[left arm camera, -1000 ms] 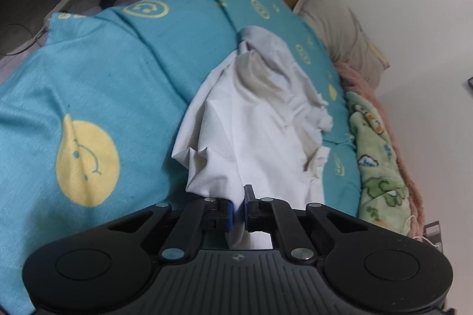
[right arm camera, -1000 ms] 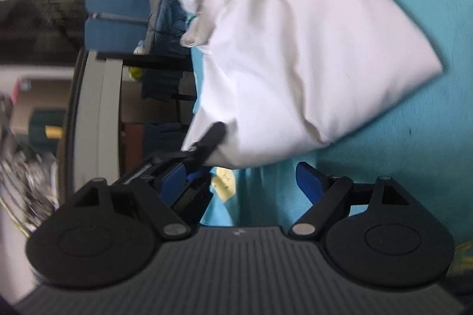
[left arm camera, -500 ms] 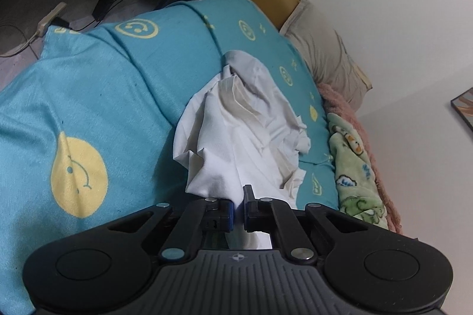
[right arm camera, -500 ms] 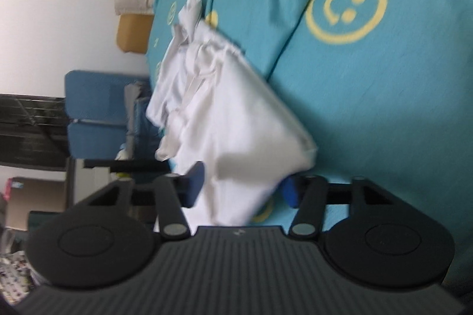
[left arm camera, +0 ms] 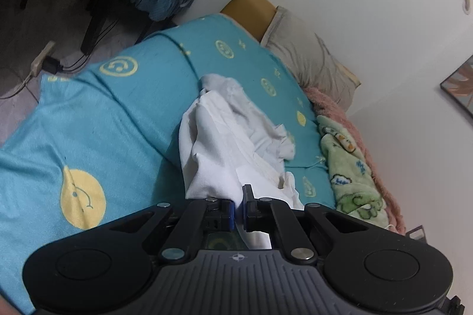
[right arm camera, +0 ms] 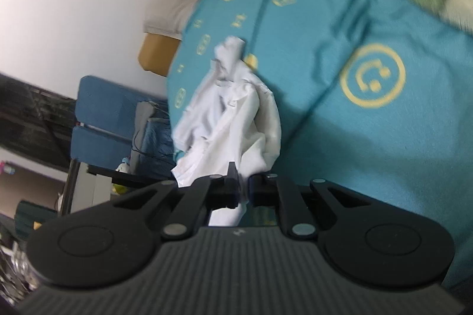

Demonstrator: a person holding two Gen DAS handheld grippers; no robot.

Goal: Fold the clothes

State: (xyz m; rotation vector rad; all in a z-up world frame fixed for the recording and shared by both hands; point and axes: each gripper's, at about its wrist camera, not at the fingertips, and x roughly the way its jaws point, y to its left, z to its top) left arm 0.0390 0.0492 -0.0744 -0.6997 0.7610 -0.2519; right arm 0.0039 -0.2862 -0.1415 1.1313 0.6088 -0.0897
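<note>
While both sets of jaws are clenching white cloth, the left gripper [left arm camera: 239, 207] is pinching a near edge of the shirt [left arm camera: 230, 143] and the right gripper [right arm camera: 243, 191], whose jaws have just been closing, is gripping another bit of it. Beyond them the shirt is trailing, bunched and crumpled, over the bed [left arm camera: 97, 114], with pillows [left arm camera: 310, 61] lying far off by the wall. No fold is showing yet; spreading flat and folding are both remaining, I judge.

Teal smiley bedsheet [left arm camera: 124, 114], beige pillow [left arm camera: 310, 61], green cartoon blanket [left arm camera: 346, 161] w/ pink blanket [left arm camera: 334, 105] alongside.
</note>
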